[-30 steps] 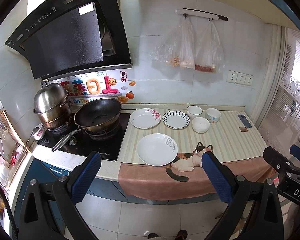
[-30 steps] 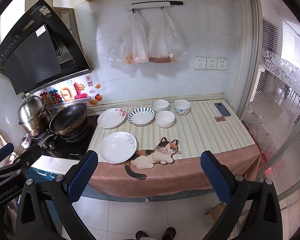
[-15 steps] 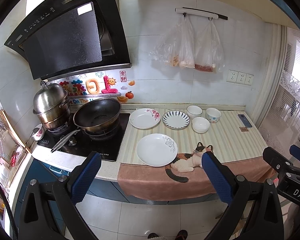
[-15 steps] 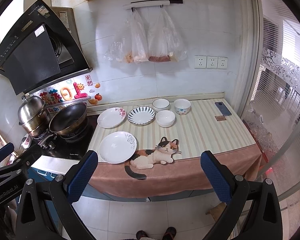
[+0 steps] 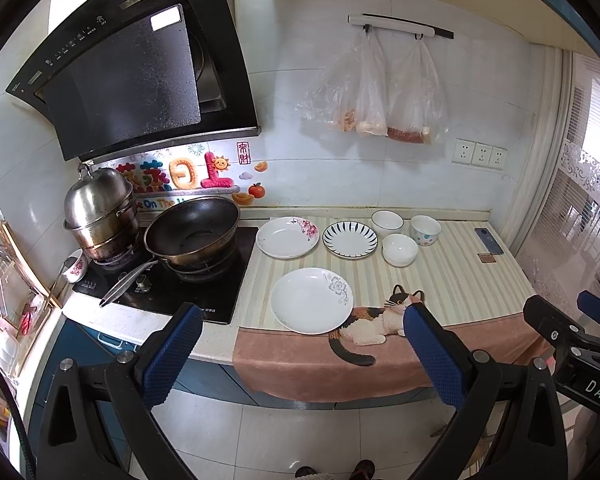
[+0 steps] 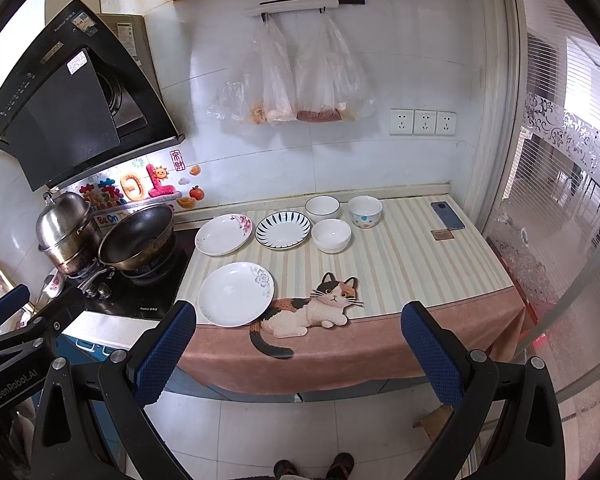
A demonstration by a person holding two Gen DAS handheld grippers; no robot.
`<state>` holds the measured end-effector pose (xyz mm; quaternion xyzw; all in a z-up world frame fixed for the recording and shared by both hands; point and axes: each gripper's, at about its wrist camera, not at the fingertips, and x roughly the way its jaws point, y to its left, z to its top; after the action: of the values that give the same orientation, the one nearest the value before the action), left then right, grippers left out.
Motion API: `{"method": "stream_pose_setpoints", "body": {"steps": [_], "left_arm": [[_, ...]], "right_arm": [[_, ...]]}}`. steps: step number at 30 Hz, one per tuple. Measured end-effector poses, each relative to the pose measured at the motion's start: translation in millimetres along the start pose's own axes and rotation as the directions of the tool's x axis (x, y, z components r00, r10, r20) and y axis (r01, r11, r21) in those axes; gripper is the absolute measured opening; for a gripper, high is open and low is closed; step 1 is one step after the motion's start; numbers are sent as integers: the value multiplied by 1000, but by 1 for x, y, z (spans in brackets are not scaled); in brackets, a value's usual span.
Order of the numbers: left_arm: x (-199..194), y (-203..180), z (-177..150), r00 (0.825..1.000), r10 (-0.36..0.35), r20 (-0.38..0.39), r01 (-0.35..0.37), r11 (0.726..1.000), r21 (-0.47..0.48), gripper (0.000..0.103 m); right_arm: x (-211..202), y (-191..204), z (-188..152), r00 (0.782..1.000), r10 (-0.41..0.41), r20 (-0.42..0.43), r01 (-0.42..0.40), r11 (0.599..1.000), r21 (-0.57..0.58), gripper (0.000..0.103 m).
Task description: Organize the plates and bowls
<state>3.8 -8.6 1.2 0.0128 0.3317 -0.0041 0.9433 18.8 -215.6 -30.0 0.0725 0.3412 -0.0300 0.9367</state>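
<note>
Three plates lie on the striped counter mat: a white plate with a grey flower (image 5: pixel 311 301) (image 6: pixel 235 293) at the front, a pink-flowered plate (image 5: pixel 287 237) (image 6: pixel 224 234) and a blue-striped plate (image 5: pixel 350 239) (image 6: pixel 283 229) behind it. Three bowls stand to their right: a white bowl (image 5: pixel 399 249) (image 6: pixel 331 235), a blue-rimmed bowl (image 5: pixel 387 222) (image 6: pixel 322 208) and a dotted bowl (image 5: pixel 425 230) (image 6: pixel 365 211). My left gripper (image 5: pixel 300 354) and right gripper (image 6: pixel 298 350) both hang open and empty, well short of the counter's front edge.
A black wok (image 5: pixel 192 232) and a steel pot (image 5: pixel 98 210) sit on the hob at the left. A phone (image 6: pixel 447 215) lies at the mat's back right. Plastic bags (image 6: pixel 296 80) hang on the wall. A glass partition (image 6: pixel 560 200) bounds the right side.
</note>
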Motion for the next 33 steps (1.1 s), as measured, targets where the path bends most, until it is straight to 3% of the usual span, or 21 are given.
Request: {"method": "stream_pose_setpoints", "body": {"steps": [24,33], "left_arm": [[9,-11,7,1000,4,8,-4,1000,-1,103],[10,2,10,1000,4,8,-4,1000,-9,103]], "right_arm": [[5,2,9,1000,2,3,-2,1000,0,103],[10,6,13,1000,7,-4,-7,1000,-1,103]]}}
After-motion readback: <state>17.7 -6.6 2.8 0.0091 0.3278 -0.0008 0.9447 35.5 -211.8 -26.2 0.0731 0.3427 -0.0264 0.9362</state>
